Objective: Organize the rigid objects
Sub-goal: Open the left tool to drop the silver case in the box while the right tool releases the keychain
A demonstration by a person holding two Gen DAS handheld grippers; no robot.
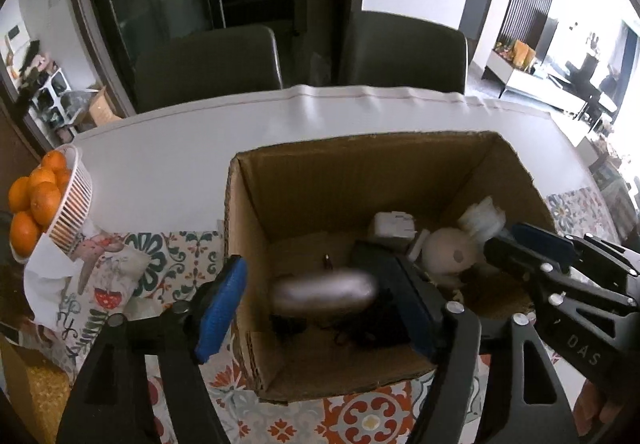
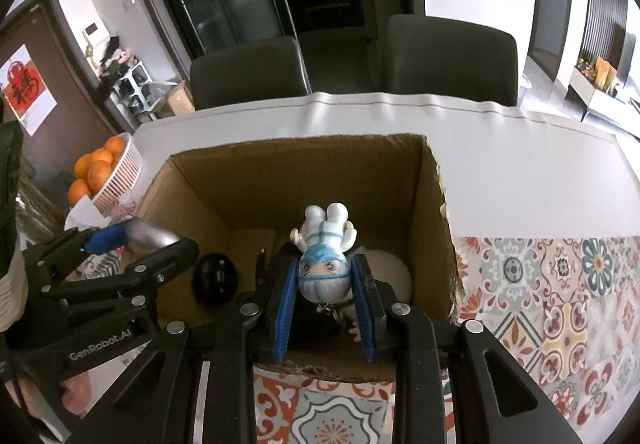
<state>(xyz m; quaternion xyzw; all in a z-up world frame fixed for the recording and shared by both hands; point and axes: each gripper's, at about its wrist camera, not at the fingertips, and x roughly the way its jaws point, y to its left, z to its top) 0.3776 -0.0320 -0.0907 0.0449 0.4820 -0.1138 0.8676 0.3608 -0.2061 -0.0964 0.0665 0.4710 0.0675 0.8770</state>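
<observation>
Over the open cardboard box [image 2: 304,171] on the counter [image 1: 180,147], both grippers point down. Left gripper [image 1: 320,304] fingers stand apart, a blurred silver oval object [image 1: 324,294] between them, contact unclear. Right gripper [image 2: 325,304] fingers clasp an upside-down white-and-blue figurine [image 2: 325,256] by its head, above the box contents.

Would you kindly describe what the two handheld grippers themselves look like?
Both are black, angular plastic frames with triangular cut-outs and silver round rivets at the joints. The fingers carry ribbed blue pads. The left gripper bears white "GenRobot.AI" lettering on its side; the right gripper shows "DAS". No cables are visible.
</observation>
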